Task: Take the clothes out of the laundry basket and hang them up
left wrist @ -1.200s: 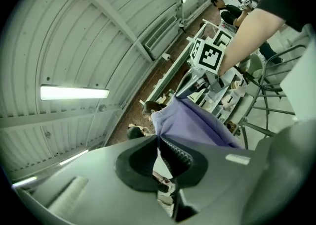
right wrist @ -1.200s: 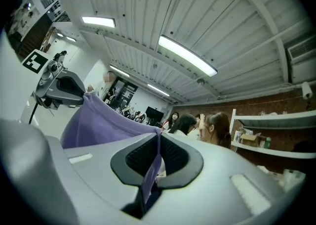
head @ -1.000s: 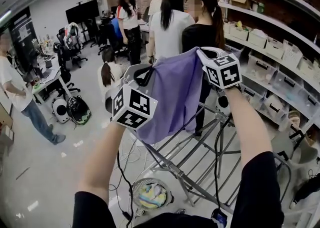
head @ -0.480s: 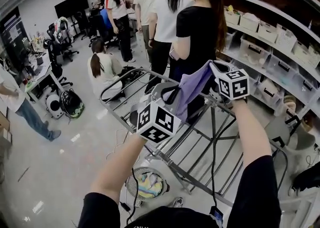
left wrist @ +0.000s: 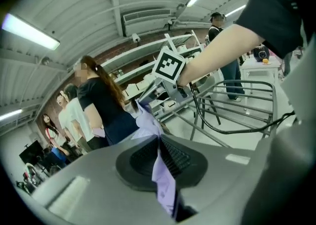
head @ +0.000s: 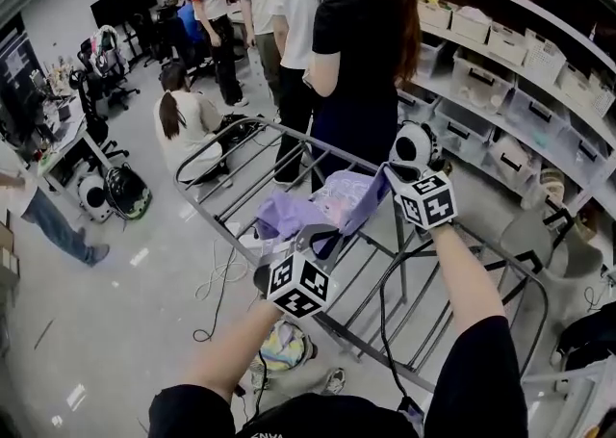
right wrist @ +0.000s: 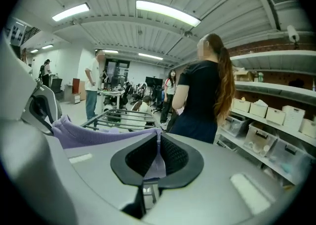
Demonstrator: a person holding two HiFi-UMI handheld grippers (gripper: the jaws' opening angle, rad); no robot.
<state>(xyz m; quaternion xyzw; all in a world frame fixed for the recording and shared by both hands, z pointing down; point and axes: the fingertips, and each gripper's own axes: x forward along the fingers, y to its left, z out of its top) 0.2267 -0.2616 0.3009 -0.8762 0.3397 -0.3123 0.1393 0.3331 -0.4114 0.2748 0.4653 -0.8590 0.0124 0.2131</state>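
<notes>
A light purple garment (head: 322, 207) stretches between my two grippers and sags onto the rails of the grey metal drying rack (head: 227, 144). My left gripper (head: 316, 237) is shut on one edge of it; the cloth (left wrist: 163, 169) shows pinched between the pads. My right gripper (head: 387, 176) is shut on the other edge, with a fold of the garment (right wrist: 157, 162) between its pads and the rest (right wrist: 91, 134) running left. The laundry basket (head: 281, 347) with more clothes stands on the floor under the rack's near side.
A person in black (head: 358, 51) stands right at the rack's far side, others behind. Someone crouches (head: 185, 123) past the rack's left end. Shelves with bins (head: 525, 51) line the right wall. A black cable (head: 385, 321) hangs along the rack.
Both grippers have come down with the purple garment, from held up and spread in the air to low over the rack, where the cloth now bunches on the rails.
</notes>
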